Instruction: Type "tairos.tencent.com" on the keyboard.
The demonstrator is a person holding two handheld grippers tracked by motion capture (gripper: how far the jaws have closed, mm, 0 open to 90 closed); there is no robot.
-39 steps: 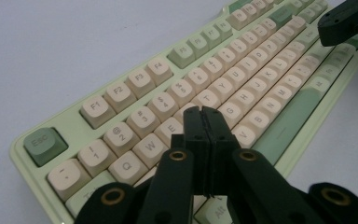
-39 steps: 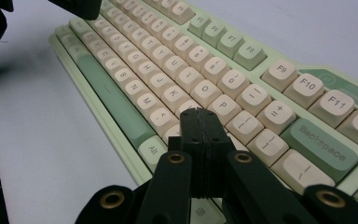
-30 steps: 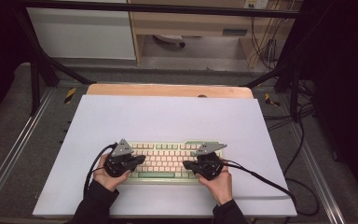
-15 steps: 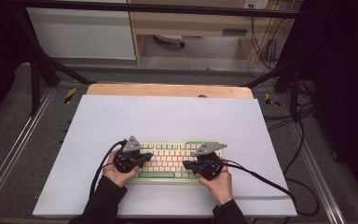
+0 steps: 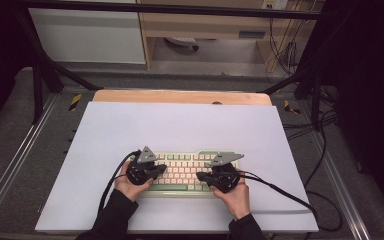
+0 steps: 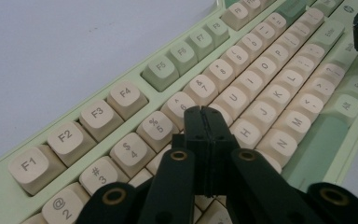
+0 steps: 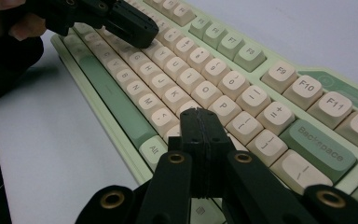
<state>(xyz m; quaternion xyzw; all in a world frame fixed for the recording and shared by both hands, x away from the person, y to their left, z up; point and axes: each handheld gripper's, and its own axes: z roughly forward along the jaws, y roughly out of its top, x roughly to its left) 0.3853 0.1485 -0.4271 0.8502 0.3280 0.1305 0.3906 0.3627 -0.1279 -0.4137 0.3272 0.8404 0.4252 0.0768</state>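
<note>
A pale green keyboard (image 5: 185,170) with cream keycaps lies near the front of the white mat (image 5: 180,130). My left gripper (image 5: 161,169) hovers over the keyboard's left half, its jaws pressed together with nothing between them; in the left gripper view its tip (image 6: 203,112) sits just above the keys near the 6 and Y keys (image 6: 219,112). My right gripper (image 5: 201,176) is over the right half, also shut and empty; its tip (image 7: 199,114) stands above the keys near the P key (image 7: 224,108). The left gripper (image 7: 135,28) shows far off in the right gripper view.
The mat covers a wooden table (image 5: 180,96) whose far edge shows bare. Black cables (image 5: 280,192) trail from the grippers across the mat to the right and left. A metal frame (image 5: 35,75) surrounds the table. The far half of the mat is open.
My left gripper has shifted to the right, farther over the keyboard's left keys. The right gripper has stayed in place.
</note>
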